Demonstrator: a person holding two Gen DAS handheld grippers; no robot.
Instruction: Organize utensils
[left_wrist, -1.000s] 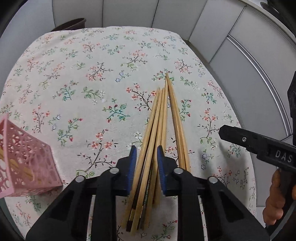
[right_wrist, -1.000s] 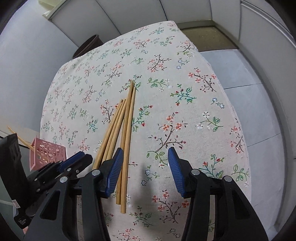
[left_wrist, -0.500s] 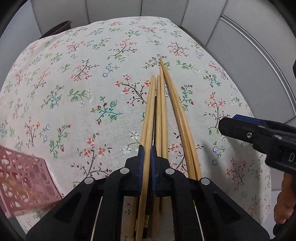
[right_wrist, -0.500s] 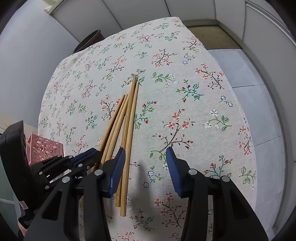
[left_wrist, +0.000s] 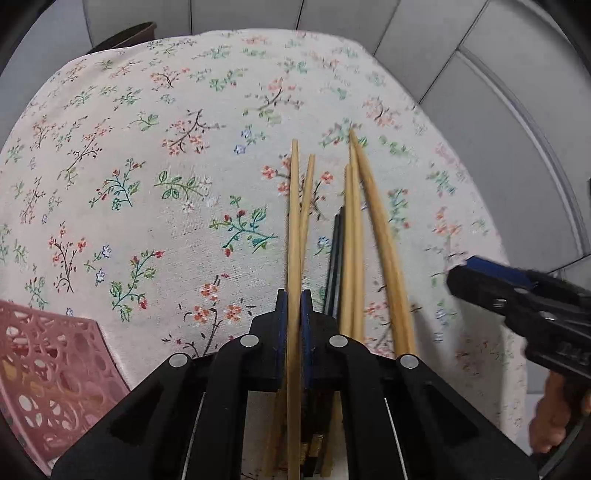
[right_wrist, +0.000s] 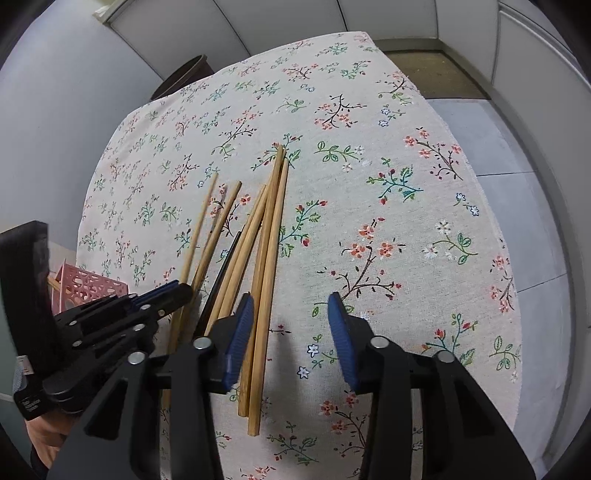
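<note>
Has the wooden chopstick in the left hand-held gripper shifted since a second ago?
Yes. The chopstick, with a second one, now stands apart to the left of the remaining chopsticks on the tablecloth.

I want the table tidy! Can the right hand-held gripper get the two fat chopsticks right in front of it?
Probably yes. The right hand-held gripper is empty, its jaws closing, and the two fat chopsticks lie uncovered on the tablecloth beside its left pad. It must shift slightly left to straddle them.

Floral tablecloth (right_wrist: 388, 192) over table, pale grey wall panels (left_wrist: 480, 74), grey floor (right_wrist: 524, 206)
</note>
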